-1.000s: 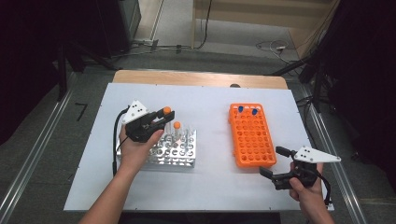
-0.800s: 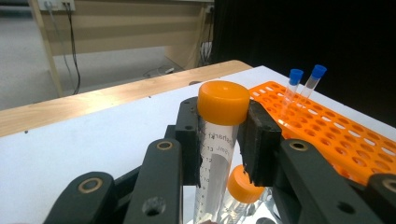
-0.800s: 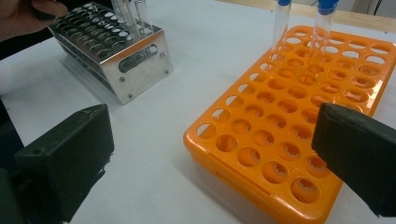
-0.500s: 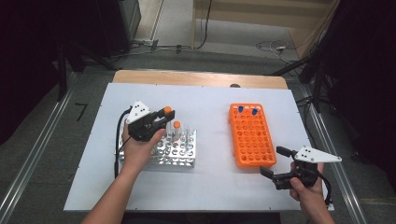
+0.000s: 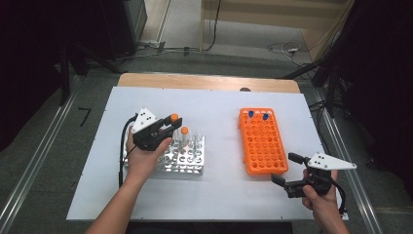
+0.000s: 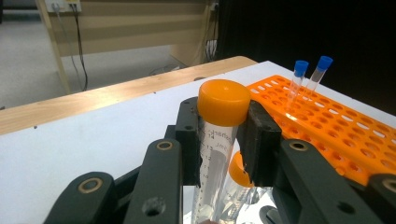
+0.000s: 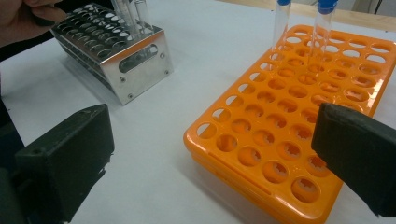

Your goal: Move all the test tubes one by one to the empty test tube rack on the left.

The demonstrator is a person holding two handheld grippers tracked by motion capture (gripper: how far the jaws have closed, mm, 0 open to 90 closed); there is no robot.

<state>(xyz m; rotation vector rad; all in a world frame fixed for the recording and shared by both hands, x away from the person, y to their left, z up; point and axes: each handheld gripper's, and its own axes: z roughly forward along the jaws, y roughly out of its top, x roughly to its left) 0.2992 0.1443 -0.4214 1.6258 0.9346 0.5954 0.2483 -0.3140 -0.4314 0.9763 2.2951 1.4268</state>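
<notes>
Orange-capped tube (image 6: 219, 140) is clamped just under its cap between the black jaws of the left gripper (image 5: 168, 124), held upright above the metal rack (image 5: 187, 156) on the left part of the white tabletop (image 5: 219, 190). Right behind it a second orange-capped tube (image 5: 184, 131) stands in that rack. Nearest the person, the right gripper (image 5: 284, 169) sits low at the front right with its jaws spread wide and nothing between them, hovering just off the near corner of the orange rack (image 5: 262, 146). That rack is well apart from the metal one, and at its far end two blue-capped tubes (image 6: 309, 77) stand side by side, leaning a little. Beyond it all a wooden edge (image 5: 209, 82) runs along the back.
</notes>
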